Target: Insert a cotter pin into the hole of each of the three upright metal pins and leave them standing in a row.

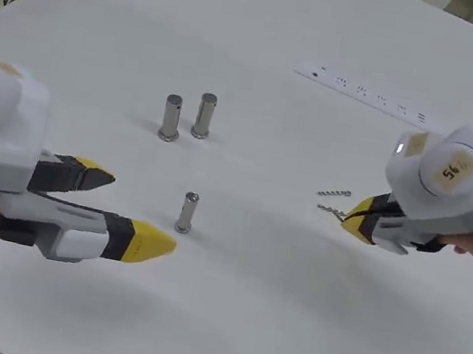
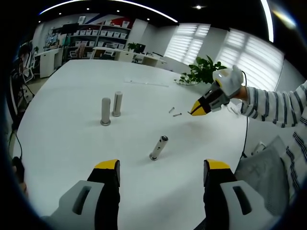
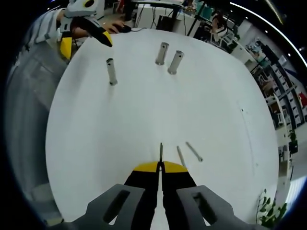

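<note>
Cotter pin (image 3: 160, 151) seemingly pinched in closed right claw (image 3: 160, 164), left claw (image 2: 162, 164) open

Round tan sticker (image 1: 454, 172) on the body of the right tool (image 1: 352, 225): two digits, turned sideways, likely "56". White strip (image 1: 370, 95) on the table (image 1: 286, 314): small dark marks, too small to read.
</note>
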### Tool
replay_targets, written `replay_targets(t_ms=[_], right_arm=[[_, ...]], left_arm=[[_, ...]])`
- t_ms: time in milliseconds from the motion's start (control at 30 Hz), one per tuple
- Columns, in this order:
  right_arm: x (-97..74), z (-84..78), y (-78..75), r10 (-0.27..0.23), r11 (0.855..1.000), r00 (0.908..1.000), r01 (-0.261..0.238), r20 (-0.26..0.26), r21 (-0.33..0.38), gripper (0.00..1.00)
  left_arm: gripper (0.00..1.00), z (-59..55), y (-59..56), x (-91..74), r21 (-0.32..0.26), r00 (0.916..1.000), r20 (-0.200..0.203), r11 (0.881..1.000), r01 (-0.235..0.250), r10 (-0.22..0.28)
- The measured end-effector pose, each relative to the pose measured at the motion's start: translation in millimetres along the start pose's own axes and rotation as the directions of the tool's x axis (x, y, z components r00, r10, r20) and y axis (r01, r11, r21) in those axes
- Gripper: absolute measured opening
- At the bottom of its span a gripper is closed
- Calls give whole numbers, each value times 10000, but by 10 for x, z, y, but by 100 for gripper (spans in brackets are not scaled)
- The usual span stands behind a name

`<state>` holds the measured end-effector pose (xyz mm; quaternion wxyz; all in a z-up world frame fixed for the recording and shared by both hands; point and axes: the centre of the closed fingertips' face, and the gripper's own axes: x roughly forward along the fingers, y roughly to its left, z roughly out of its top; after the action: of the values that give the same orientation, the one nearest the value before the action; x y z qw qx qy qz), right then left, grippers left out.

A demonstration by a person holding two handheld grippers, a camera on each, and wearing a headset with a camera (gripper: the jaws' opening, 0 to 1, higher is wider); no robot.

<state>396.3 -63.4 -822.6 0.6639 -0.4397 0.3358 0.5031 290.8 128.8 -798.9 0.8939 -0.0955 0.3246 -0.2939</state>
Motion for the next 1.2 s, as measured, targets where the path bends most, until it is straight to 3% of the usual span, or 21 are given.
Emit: replay_targets(t_ms=[400, 667, 1000, 1200], right_arm=[[-138, 117, 155, -361, 9987, 9987, 373, 353, -340, 1], [-271, 234, 242, -662, 9959, 9951, 704, 732, -568, 1], [-329, 403, 348, -994, 9933, 9850, 1067, 1408, -453, 1], [-410, 496, 362, -1217, 9899, 9775, 1323, 1724, -513, 1]], left_arm=[[66, 206, -65, 50, -294, 9986, 348, 9988, 400, -389], [62, 295, -139, 136, 16, 9966, 450, 9976, 686, -686], [59, 410, -243, 237, 99, 9931, 494, 9943, 1058, -1062], [57, 470, -292, 282, -220, 9899, 622, 9914, 1288, -1272]])
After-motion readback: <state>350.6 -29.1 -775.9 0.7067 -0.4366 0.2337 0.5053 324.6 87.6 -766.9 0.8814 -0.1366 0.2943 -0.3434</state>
